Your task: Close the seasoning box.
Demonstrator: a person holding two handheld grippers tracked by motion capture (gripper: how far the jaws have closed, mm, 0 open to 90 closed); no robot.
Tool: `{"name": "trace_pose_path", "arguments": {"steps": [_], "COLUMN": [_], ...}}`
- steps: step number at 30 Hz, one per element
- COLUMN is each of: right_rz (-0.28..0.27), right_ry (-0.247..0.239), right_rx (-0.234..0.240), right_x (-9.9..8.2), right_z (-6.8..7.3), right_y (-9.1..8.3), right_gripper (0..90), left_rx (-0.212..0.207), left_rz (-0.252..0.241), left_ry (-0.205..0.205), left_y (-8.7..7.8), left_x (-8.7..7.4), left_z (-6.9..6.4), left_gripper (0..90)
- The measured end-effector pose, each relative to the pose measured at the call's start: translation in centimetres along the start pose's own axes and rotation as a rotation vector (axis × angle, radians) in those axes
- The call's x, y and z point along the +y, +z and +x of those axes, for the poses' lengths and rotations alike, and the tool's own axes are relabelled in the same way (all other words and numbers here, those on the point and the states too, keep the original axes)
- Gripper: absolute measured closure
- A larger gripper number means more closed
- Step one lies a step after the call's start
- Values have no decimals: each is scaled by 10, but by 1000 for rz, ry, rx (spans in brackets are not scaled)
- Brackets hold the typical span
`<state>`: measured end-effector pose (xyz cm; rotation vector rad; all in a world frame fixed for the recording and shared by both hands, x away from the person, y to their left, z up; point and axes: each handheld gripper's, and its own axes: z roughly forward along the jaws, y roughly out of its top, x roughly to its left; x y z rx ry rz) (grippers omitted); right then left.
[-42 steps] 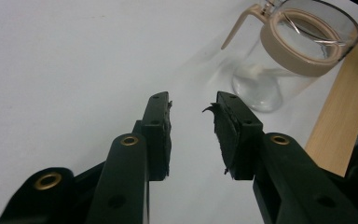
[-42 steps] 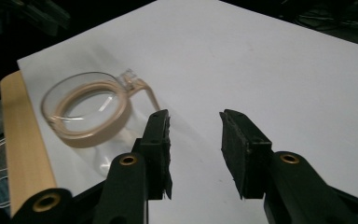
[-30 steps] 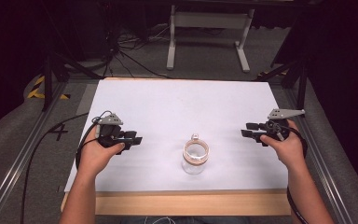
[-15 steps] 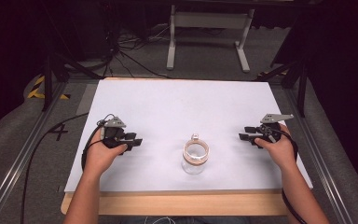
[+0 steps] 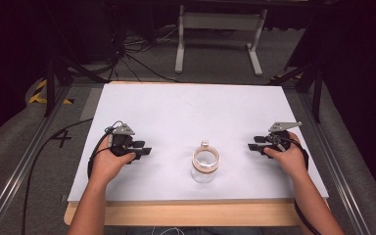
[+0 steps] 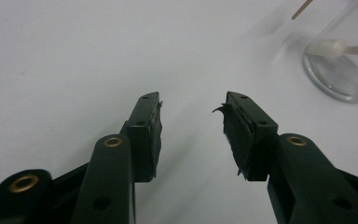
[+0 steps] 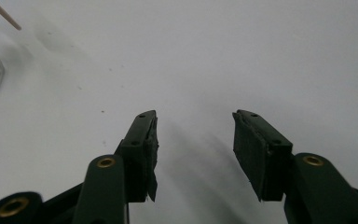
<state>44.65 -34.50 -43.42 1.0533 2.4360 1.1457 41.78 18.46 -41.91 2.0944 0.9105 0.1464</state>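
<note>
Glass jar [image 5: 205, 166] stands upright near the front edge of the white table [image 5: 186, 107], midway between both hands, its wooden-looking rim open and a small knob beside it. Left gripper [image 6: 191, 116] and right gripper [image 7: 193, 135] rest well apart from it — jaws spread, empty. It is probably light but fragile and slippery, so the rim or upper wall seems the safest hold — gently.
</note>
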Motion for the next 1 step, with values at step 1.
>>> {"name": "trace_pose_path", "arguments": {"steps": [1], "right_rz": [-4], "right_ry": [-4], "right_rx": [1], "right_x": [1], "right_z": [1], "right_y": [0], "right_gripper": [495], "left_rx": [2], "left_rz": [0], "left_ry": [5], "left_y": [-1], "left_x": [1], "left_z": [0], "left_gripper": [561]}}
